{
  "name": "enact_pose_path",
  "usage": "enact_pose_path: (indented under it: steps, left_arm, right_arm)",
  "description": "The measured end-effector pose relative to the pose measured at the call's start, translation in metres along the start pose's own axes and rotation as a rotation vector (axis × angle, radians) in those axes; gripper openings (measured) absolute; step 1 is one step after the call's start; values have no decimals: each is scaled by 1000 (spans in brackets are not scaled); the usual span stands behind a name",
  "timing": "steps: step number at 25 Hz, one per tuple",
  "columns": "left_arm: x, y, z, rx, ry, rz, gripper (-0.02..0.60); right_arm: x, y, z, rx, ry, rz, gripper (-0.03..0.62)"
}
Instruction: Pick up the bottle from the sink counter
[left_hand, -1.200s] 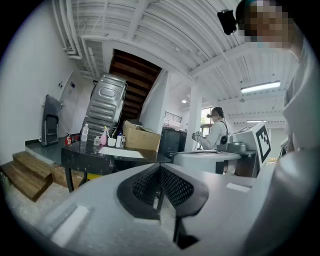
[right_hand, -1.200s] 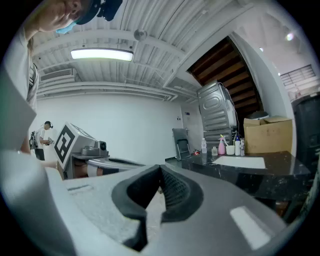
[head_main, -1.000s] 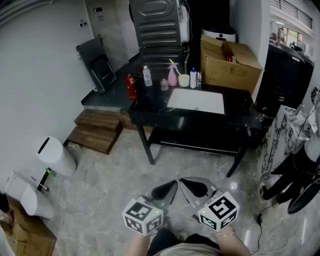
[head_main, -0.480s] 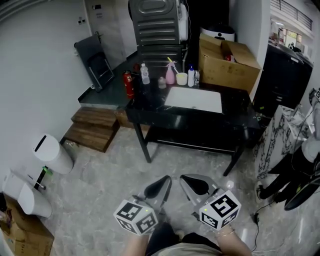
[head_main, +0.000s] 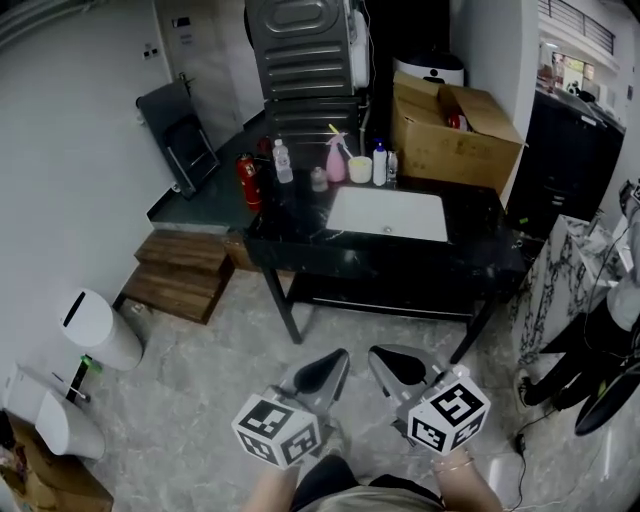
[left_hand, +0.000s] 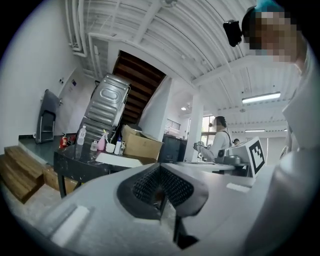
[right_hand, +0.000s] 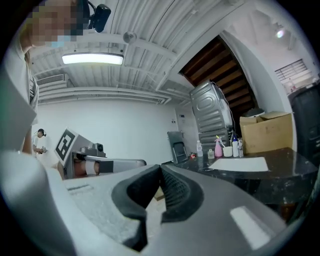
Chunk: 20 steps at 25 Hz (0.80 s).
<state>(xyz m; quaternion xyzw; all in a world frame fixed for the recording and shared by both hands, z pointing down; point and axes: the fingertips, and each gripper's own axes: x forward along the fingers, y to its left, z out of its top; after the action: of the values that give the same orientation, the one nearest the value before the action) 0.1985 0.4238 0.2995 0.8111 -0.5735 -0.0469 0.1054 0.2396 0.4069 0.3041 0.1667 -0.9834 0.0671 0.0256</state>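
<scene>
Holding both tools low in front of my body, I stand on the floor at some distance from the table (head_main: 480, 250). My left hand-held gripper (head_main: 330, 362) is closed: in the left gripper view its two dark ribbed pads meet each other and nothing is between them. My right hand-held gripper (head_main: 385, 360) is closed in the same way, pad against pad, and it holds nothing. The two tips are near each other and point towards the table. They are well apart from everything on it.

The table is black, with a white sink (head_main: 388, 213) set in its top. Behind the sink, along the far edge, several things stand upright in a row. The clear bottle (head_main: 283, 160) is at the left end of this row, near the far left corner of the table. To its right come a small jar (head_main: 318, 179), a pink spray bottle (head_main: 335, 158), a pale cup (head_main: 360, 169) and a white bottle (head_main: 379, 164) with a blue cap. A red fire extinguisher (head_main: 247, 181) stands just beside the table's left end, close to the clear bottle. An open cardboard box (head_main: 450, 125) is behind the table on the right, and wooden steps (head_main: 185, 270) lie on the floor to its left.
</scene>
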Motion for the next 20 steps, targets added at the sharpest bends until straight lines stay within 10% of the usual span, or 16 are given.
enact_pose_path:
  steps: [12, 20]
  left_arm:
    - [85, 136, 47, 122, -12, -35, 5]
    - [112, 196, 50, 73, -6, -75, 5]
  right_arm:
    - [137, -76, 28, -44, -52, -64, 2]
    - [207, -101, 27, -66, 7, -69, 2]
